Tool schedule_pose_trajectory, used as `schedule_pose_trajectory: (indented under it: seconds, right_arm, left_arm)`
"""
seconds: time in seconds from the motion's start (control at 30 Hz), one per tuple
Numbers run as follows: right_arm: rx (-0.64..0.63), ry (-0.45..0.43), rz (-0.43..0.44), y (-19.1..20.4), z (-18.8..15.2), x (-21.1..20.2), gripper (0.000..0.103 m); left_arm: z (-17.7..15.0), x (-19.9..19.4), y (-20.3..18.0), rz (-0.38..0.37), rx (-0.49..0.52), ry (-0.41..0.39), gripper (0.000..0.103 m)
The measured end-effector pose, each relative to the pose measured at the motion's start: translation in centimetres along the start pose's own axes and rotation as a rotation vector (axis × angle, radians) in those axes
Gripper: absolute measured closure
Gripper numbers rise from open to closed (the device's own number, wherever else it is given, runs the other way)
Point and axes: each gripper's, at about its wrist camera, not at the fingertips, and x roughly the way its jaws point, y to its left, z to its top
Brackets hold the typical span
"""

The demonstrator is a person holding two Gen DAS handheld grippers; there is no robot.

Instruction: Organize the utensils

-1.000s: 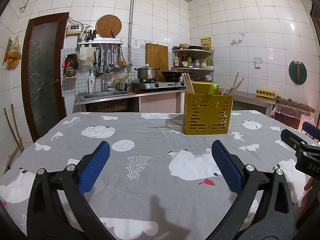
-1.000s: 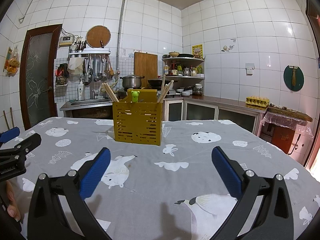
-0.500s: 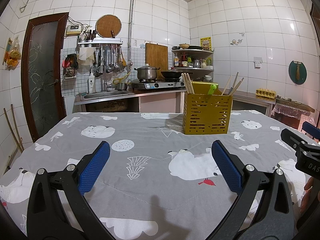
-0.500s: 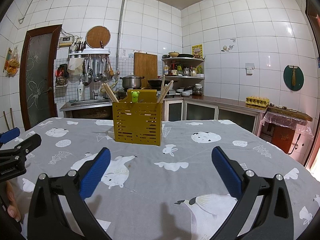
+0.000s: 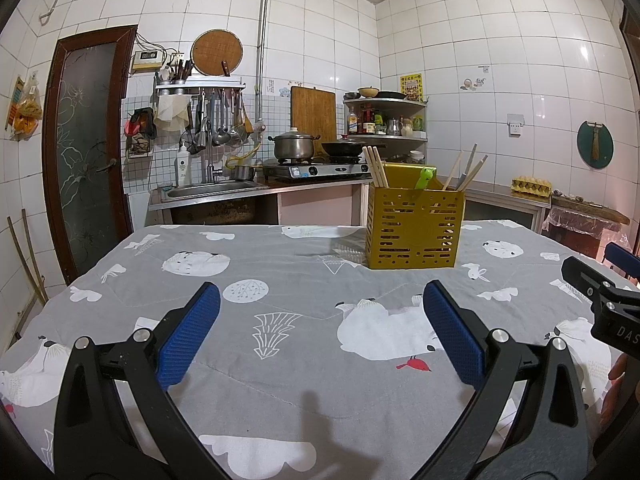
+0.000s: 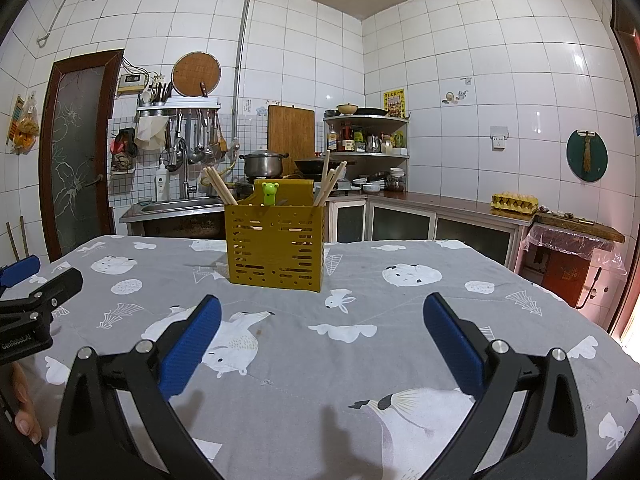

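A yellow slotted utensil holder (image 5: 415,233) stands on the grey printed tablecloth (image 5: 288,280), far right of centre in the left wrist view and centred in the right wrist view (image 6: 275,247). It holds wooden chopsticks (image 6: 219,192) at both ends and a green frog-topped utensil (image 6: 269,193). My left gripper (image 5: 320,320) is open and empty, low over the cloth, well short of the holder. My right gripper (image 6: 320,320) is open and empty too. Each gripper shows at the other view's edge.
A kitchen counter with a sink (image 5: 212,190), a stove with a pot (image 5: 294,146) and a wok runs behind the table. A corner shelf (image 6: 366,136) holds bottles. An egg carton (image 6: 514,202) sits on the right counter. A dark door (image 5: 86,148) is at the left.
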Motion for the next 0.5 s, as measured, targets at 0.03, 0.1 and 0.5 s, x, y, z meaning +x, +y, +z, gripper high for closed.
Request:
schedule_pose_trajectory:
  seconds: [0.03, 0.1, 0.5]
  right_arm:
    - [0.0, 0.001, 0.0, 0.01, -0.02, 0.0, 0.004]
    - [0.001, 0.001, 0.0, 0.01, -0.03, -0.01, 0.004]
    - [0.002, 0.0, 0.0, 0.0, -0.05, -0.02, 0.004]
  left_arm:
    - [0.01, 0.0, 0.01, 0.0, 0.0, 0.0, 0.005]
    - [0.02, -0.01, 0.03, -0.001, 0.001, -0.001, 0.005]
    - [0.09, -0.01, 0.12, -0.002, 0.004, -0.002, 0.005]
